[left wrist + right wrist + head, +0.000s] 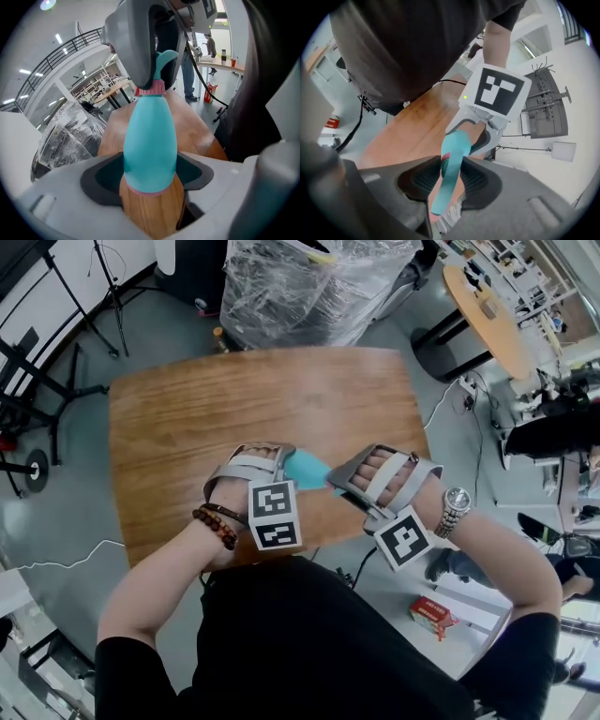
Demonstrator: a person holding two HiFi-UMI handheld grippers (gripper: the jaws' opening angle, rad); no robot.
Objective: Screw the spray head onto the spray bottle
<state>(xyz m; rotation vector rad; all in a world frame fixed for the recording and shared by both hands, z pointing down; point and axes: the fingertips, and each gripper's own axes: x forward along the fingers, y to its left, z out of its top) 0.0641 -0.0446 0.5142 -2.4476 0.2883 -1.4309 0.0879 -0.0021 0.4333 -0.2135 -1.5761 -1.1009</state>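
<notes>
The right claw (pixel 451 180) is closed narrow on the spray head (pixel 443 187), its ribbed pads pressing either side just behind the pink collar (pixel 151 87). At 9 o'clock from it in the head view, the left claw (pixel 150 178) grips the fat teal body of the spray bottle (pixel 150 140) near its base, jaws wide around it. The bottle hangs in the air between the two, above the near edge of the wooden surface (pixel 187 427), neck pointing at the right claw. The head looks seated on the neck, so I'd say the threading is under way. To do it well, hold the bottle dead steady, line the head up straight with the neck, and roll the right wrist in short turns, regripping between them; any tilt risks crossing the thread. I can read no label on the bottle. The marker cube (pixel 274 515) shows only black-and-white squares, and the print on the red box (pixel 431 615) on the floor is too small.
</notes>
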